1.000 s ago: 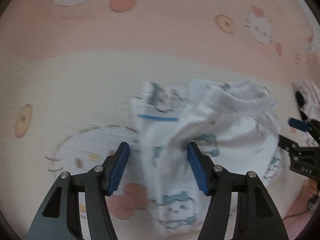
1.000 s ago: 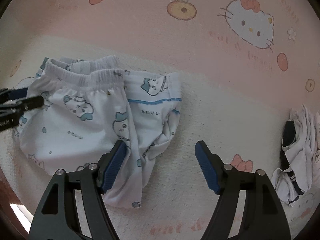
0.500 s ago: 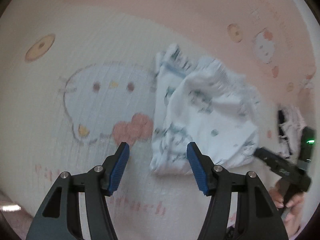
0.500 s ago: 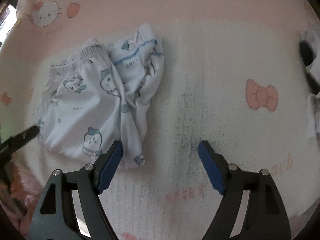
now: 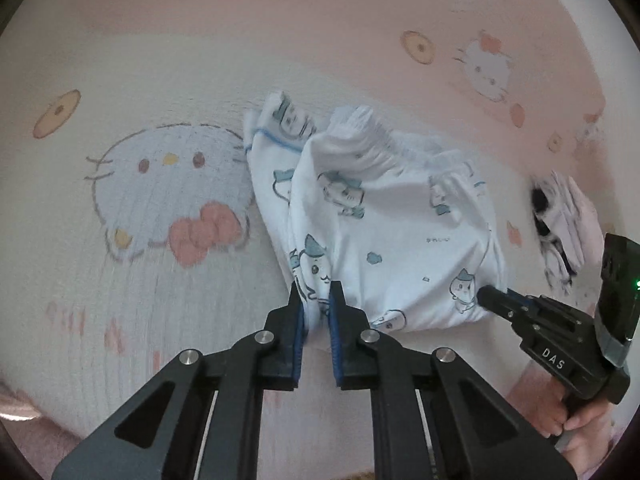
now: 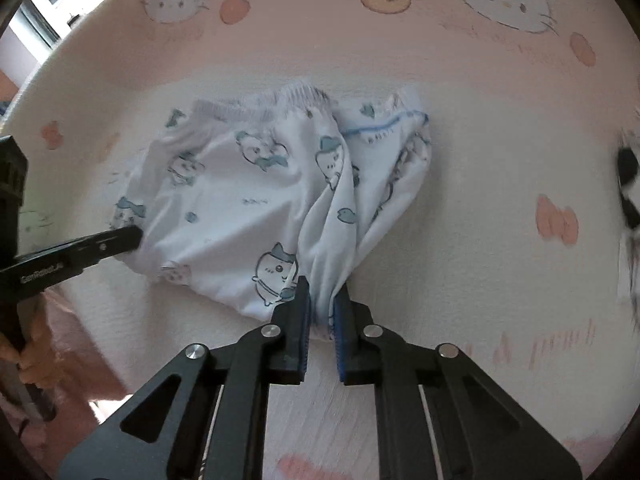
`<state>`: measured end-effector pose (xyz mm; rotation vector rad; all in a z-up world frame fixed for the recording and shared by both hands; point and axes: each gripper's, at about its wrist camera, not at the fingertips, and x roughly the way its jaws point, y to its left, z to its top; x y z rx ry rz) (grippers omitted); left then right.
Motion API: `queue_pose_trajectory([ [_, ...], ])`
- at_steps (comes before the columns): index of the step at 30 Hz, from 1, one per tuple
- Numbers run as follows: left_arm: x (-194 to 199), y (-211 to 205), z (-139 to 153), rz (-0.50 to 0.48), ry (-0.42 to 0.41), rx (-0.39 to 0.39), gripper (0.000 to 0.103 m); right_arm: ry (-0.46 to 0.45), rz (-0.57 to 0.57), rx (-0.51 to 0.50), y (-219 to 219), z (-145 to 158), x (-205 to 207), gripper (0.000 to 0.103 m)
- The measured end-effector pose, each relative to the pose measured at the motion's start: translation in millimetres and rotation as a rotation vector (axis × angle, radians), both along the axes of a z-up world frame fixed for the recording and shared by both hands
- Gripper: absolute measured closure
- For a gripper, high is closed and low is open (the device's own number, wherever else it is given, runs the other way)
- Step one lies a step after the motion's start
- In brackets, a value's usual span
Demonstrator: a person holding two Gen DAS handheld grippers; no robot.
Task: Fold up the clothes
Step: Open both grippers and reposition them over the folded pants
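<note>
A pink and cream cartoon-cat blanket (image 5: 160, 80) fills both views, and the white printed shorts (image 5: 392, 216) lie crumpled at its centre. A small pile of black-and-white clothes (image 5: 560, 216) sits at the right edge, well apart. The left gripper (image 5: 318, 304) is closing with the shorts' lower left corner between its pads; the right gripper (image 6: 322, 304) pinches the bunched lower right corner.

The right hand-held gripper (image 5: 486, 298), seen from the left wrist camera, carries the white letters "DAS" on its black body. The left hand-held gripper (image 6: 134, 236), seen from the right wrist camera, bears a small white brand word along its finger, too blurred to read for certain. Pink cursive script is printed on the sheet (image 6: 500, 280), and tiny dark characters on the white shorts (image 6: 240, 184); neither is legible.
</note>
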<state>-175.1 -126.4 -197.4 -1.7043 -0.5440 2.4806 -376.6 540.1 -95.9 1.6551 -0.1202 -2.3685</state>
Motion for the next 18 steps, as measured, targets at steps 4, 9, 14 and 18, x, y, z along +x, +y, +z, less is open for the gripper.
queue_pose_trajectory([
  [4, 29.4, 12.7, -0.9, -0.027, -0.011, 0.007, 0.092, -0.004, -0.021, -0.038, 6.5, 11.5, 47.5, 0.094],
  [9, 59.8, 29.8, -18.2, -0.063, -0.079, -0.080, 0.088, -0.100, -0.132, -0.023, 27.3, -7.8, 93.7, 0.086],
  [14, 73.7, 18.8, -7.2, -0.002, -0.028, -0.169, 0.088, -0.078, -0.267, 0.000, 68.0, -0.2, 119.6, 0.078],
  [18, 63.7, 36.2, 5.7, -0.025, 0.068, -0.100, 0.088, -0.058, -0.308, -0.141, 69.0, 3.1, 135.4, 0.073],
])
